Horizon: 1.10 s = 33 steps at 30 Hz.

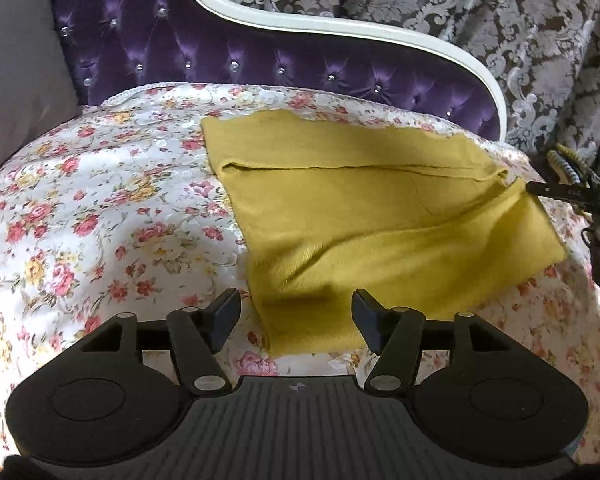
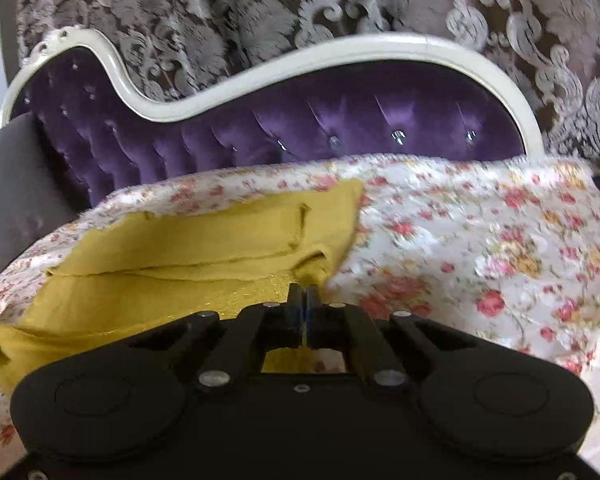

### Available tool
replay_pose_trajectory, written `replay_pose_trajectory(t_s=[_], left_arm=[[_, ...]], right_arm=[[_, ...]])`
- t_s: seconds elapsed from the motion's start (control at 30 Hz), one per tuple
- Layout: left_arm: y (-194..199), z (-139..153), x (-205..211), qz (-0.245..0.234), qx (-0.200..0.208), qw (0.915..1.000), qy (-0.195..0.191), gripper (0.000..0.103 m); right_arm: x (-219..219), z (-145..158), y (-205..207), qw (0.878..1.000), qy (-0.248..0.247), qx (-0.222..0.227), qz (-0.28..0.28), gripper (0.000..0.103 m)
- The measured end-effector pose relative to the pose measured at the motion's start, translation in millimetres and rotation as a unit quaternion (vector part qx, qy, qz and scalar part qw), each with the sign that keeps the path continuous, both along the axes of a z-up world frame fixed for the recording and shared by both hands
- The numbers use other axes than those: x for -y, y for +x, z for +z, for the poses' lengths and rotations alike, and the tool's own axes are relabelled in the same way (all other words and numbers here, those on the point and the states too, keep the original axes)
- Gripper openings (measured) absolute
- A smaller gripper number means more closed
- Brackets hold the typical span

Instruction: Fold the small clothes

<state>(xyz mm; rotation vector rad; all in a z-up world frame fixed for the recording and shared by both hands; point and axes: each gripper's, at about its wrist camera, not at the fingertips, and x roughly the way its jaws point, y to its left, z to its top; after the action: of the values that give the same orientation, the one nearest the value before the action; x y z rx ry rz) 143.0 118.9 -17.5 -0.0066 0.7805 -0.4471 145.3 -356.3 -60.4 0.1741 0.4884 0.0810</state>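
- Left gripper (image 1: 296,312): jaws spread wide and holding nothing; the near left corner of the mustard-yellow cloth (image 1: 372,216) lies in the gap between them, with the near hem just ahead of the right fingertip.
- Right gripper (image 2: 304,294): jaws pressed together on the cloth's (image 2: 172,280) right-hand edge, where the fabric bunches into a small raised fold just ahead of the tips.
- Cloth: lies spread on the floral bedspread (image 1: 100,208), partly doubled over, a straight fold line running across it well ahead of the left jaws.
- Edges: the cloth's far hem is ragged and lies near the bedspread's far border, just short of the purple tufted headboard (image 1: 220,40) with its white curved frame (image 2: 340,50).
- Open room: bare floral bedspread extends to the left of the left jaws and to the right of the right jaws (image 2: 500,248).
- Left wrist view only: the right gripper's dark fingertip (image 1: 540,190) meets the cloth's right edge, and the cloth's whole outline shows.
- Right wrist view only: a short crease stands upright in the far layer; the near part of the cloth is hidden behind the gripper body.
- Background: patterned damask curtain (image 2: 260,8) behind the headboard.
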Motion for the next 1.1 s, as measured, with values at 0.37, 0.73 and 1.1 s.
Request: replay_pose_trajectory(t_s=[0.37,0.73,1.1], left_arm=[[35.4,2.4,10.4,-0.005,-0.001,1.0,0.001,0.06],[82.1,-9.4,25.5,-0.003,-0.023,0.9997,0.009,0.059],[59.6,-18.6,38.2,-0.017,0.003,0.9997,0.018,0.006]], right_arm=[[-7.6,-5.1,-1.4,1.0,-0.007,-0.006,0.016,0.007],[-10.0,2.8,-1.0,1.0,-0.007,0.002,0.025,0.007],[-15.6,4.8,-3.7,0.999,-0.007,0.007,0.031,0.007]])
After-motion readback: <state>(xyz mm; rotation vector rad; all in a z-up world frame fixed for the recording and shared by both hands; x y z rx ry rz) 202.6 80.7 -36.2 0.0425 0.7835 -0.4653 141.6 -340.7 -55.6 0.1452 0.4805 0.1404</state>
